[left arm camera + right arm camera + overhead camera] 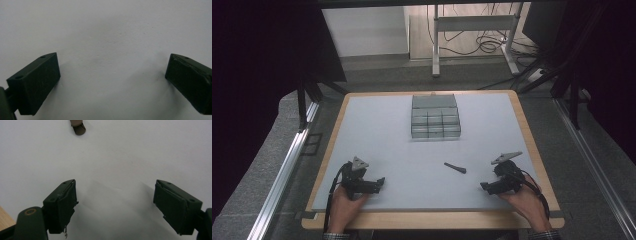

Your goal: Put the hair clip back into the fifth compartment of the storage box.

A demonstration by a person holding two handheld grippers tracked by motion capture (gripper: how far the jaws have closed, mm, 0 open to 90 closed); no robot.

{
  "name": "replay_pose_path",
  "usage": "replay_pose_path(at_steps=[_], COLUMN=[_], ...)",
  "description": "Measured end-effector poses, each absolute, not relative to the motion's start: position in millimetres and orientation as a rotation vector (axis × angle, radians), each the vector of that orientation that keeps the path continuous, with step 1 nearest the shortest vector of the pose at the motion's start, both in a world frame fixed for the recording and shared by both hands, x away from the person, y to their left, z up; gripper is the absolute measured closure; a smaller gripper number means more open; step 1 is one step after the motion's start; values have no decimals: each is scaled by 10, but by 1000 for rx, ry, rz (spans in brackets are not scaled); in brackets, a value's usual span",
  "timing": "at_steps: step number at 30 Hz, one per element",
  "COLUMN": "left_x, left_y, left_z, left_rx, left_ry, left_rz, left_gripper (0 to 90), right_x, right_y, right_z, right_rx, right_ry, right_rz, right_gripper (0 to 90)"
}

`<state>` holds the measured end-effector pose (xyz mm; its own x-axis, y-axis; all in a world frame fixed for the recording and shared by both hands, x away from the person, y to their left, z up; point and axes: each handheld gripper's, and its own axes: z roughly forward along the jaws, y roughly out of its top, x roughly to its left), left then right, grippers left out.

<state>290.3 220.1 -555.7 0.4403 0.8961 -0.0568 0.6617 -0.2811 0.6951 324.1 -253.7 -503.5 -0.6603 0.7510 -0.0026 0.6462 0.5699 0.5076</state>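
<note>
left tongs [381,181] rest low near the worktop's near-left corner, hand [343,202] behind them; jaws stand wide apart in the left gripper view, bare pale surface between them. right tongs [483,186] sit near the near-right corner, jaws also apart with nothing between, tips aimed inward across the pale grey, wood-edged worktop [377,125].

the thing nearest the work: a small dark tapered peg-like piece [455,168], lying flat on the worktop, right of centre and toward the near edge, near the right tongs but apart from them. in the right gripper view its blunt brownish end [78,128] sits at the top edge, well ahead of the jaws and off to one side of their gap.

grey compartmented tray of small boxes [435,117] stands toward the far edge, centre, well apart from both hands.

risks, as judged from here:
- piece is thin and lies flat; jaws coming down level could close above it or nip one end only, so it pivots or flicks away.
- it is not lined up with the right tongs' gap; a straight push forward would likely nudge it with one jaw and skate it across the smooth surface.
- tapered shape: a grip on the narrow end may squeeze it out.
- jaw tips pressed hard onto the worktop could scrape or stall before closing.
- the compartments look small; a crooked hold would make placing fiddly.
</note>
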Motion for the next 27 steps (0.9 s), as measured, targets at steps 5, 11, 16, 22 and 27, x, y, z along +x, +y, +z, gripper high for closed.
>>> replay_pose_path(at_steps=[5, 11, 16, 22, 27], left_x=[2903, 2903, 2903, 2903, 2903], left_y=[2201, 2201, 2201, 2202, 2201], left_z=[-5557, -5557, -5558, -5557, -5558], left_rx=[2039, 2040, 2039, 2040, 2039], left_ry=[1303, 1303, 1303, 1303, 1303], left_rz=[460, 460, 460, 460, 460], left_gripper=[1, 0, 0, 0, 1], right_x=[3252, 3305, 3343, 3373, 3405], right_y=[-2510, -2466, -2419, -2366, -2310], right_z=[-5012, -4973, -4953, -4913, -4905], right_rx=[1169, 1158, 1135, 1108, 1092], right_ry=[2600, 2627, 2651, 2669, 2706], right_rz=[683, 658, 631, 623, 590], right_gripper=[206, 258, 258, 279, 319])
